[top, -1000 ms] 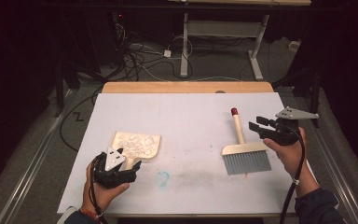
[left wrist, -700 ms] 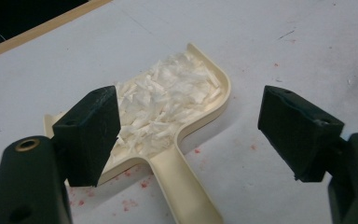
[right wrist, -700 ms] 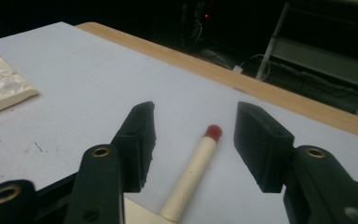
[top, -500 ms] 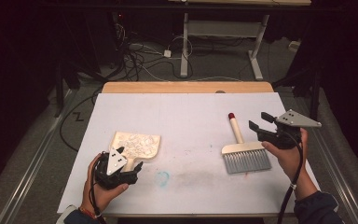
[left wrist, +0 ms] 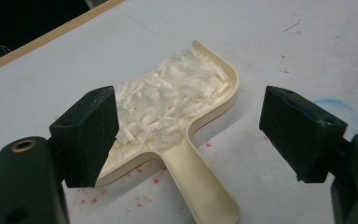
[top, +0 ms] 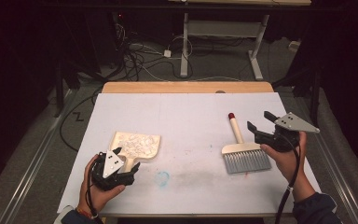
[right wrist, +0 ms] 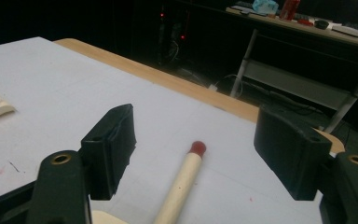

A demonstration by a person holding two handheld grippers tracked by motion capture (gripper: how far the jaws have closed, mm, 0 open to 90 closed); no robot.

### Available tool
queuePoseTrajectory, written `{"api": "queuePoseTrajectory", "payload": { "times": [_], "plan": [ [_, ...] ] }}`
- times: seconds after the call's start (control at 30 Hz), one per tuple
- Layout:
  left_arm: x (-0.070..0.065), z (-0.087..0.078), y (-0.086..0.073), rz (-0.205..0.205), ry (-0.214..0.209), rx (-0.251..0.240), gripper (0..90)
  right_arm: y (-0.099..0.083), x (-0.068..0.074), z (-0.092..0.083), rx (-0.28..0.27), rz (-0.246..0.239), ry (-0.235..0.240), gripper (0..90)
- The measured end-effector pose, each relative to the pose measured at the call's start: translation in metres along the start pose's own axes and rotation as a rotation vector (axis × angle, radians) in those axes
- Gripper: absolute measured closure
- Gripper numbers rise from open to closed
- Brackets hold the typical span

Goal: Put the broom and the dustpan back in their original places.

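Left fingers (left wrist: 93,135): spread wide, holding nothing; the dustpan handle (left wrist: 200,186) runs up between them, touching neither.
Left gripper (top: 121,170): held low over the near-left part of the bench, just behind the dustpan.
Right fingers (right wrist: 112,144): spread wide, holding nothing; the brush handle (right wrist: 182,186) lies below the gap.
Right gripper (top: 261,126): raised near the right edge of the bench, just beside the brush.
Dustpan (top: 135,147): cream, flat on the left half, mouth facing the far side.
Dustpan contents: a heap of white shreds (left wrist: 168,100) filling the pan.
Brush (top: 240,151): on the right half, grey bristles nearest the person, red-tipped handle pointing away.
Open room: bare white sheet (top: 186,116) between dustpan and brush and across the far half.
Edges: a wooden strip (top: 186,87) shows beyond the sheet.
Hard to make out: faint blue smudge (top: 161,177) near the front; dark surroundings.
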State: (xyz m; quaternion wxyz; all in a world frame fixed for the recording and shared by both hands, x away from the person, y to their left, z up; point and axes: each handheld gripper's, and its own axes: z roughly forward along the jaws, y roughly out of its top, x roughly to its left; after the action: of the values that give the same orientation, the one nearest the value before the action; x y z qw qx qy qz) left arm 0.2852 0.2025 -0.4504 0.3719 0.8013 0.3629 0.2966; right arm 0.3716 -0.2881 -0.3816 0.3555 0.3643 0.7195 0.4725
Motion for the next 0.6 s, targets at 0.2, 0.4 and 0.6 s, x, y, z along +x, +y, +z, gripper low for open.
{"api": "queuePoseTrajectory", "payload": {
  "times": [0.2, 0.4, 0.6],
  "plan": [
    [-0.002, -0.002, 0.000, 0.014, -0.001, -0.006, 19.1, 0.002, 0.005, -0.002, 0.005, -0.011, -0.027, 25.4],
    [-0.003, -0.002, -0.001, 0.025, -0.001, -0.002, 19.0, 0.001, 0.010, -0.007, -0.002, -0.014, -0.060, 21.0],
    [-0.004, -0.002, -0.002, 0.031, -0.006, -0.002, 19.0, 0.001, 0.014, -0.013, -0.021, -0.022, -0.039, 19.7]
  ]
}}
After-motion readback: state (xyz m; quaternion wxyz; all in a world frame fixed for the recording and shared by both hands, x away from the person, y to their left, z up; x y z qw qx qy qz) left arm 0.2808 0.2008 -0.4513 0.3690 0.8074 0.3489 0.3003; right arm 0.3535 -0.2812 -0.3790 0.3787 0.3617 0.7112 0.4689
